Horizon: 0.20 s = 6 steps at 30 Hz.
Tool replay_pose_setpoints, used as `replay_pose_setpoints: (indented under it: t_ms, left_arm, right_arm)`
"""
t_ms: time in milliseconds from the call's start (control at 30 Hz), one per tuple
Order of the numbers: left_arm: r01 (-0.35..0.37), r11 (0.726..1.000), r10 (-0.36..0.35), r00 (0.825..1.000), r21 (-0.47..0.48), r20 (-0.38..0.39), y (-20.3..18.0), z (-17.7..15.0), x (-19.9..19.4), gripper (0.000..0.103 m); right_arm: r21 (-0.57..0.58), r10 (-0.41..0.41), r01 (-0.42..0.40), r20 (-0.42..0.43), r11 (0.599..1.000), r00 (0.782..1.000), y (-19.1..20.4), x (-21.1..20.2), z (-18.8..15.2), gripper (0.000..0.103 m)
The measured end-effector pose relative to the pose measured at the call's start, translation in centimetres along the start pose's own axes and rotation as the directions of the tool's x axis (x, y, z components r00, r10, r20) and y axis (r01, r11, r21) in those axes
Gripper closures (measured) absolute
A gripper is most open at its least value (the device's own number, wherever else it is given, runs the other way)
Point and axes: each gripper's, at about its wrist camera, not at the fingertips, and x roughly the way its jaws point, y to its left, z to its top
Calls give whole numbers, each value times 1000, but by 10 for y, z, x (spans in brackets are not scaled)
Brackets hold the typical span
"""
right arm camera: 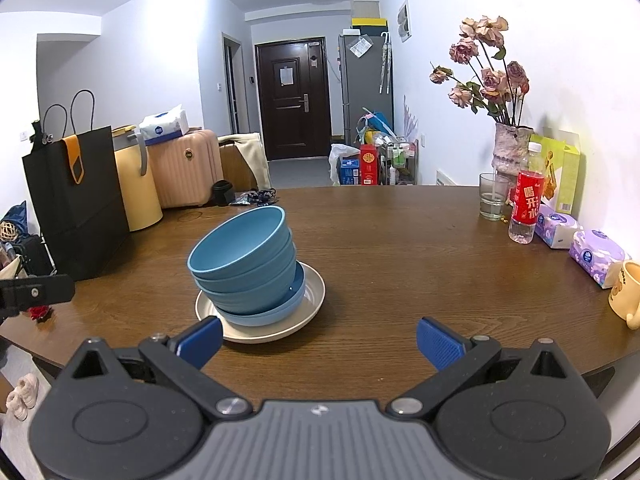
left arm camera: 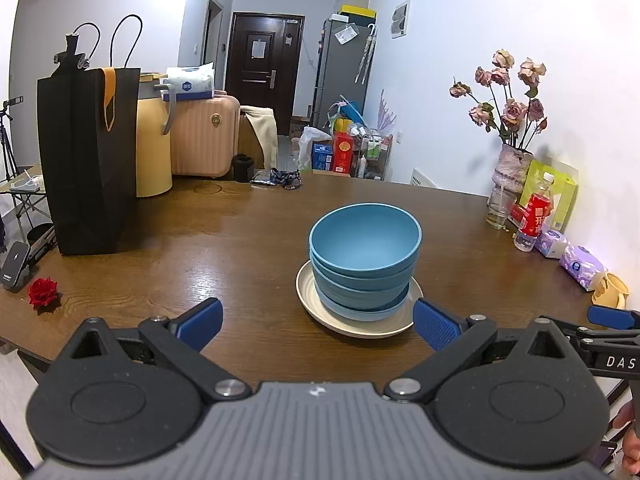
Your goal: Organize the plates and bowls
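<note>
Three nested blue bowls (left arm camera: 365, 256) (right arm camera: 244, 260) stand on a light blue plate (left arm camera: 360, 312) (right arm camera: 266, 314), which rests on a cream plate (left arm camera: 310, 300) (right arm camera: 312, 300), all on the brown wooden table (left arm camera: 200, 248) (right arm camera: 400, 248). My left gripper (left arm camera: 318, 324) hangs open just in front of the stack, with nothing between its blue pads. In the right wrist view my right gripper (right arm camera: 320, 340) is open and empty, near the table's front edge, with the stack ahead and to its left. The right gripper's blue fingertip (left arm camera: 610, 317) also shows at the far right of the left wrist view.
A black paper bag (left arm camera: 90, 156) (right arm camera: 76, 200) and a yellow bin (left arm camera: 154, 140) stand at the table's left. Along the right wall sit a vase of dried roses (right arm camera: 508, 152), a glass (right arm camera: 492, 196), a red-labelled bottle (right arm camera: 526, 204), tissue packs (right arm camera: 592, 256) and a yellow mug (right arm camera: 628, 292). A red rose (left arm camera: 43, 292) lies front left.
</note>
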Motion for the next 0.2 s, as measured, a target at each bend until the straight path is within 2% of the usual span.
replay_pose_setpoints:
  t_ms: [200]
  left_arm:
    - [-4, 1000, 4, 1000, 5, 2, 0, 2, 1, 0]
  right_arm:
    - [-3, 7, -7, -9, 1000, 1000, -4, 0, -1, 0]
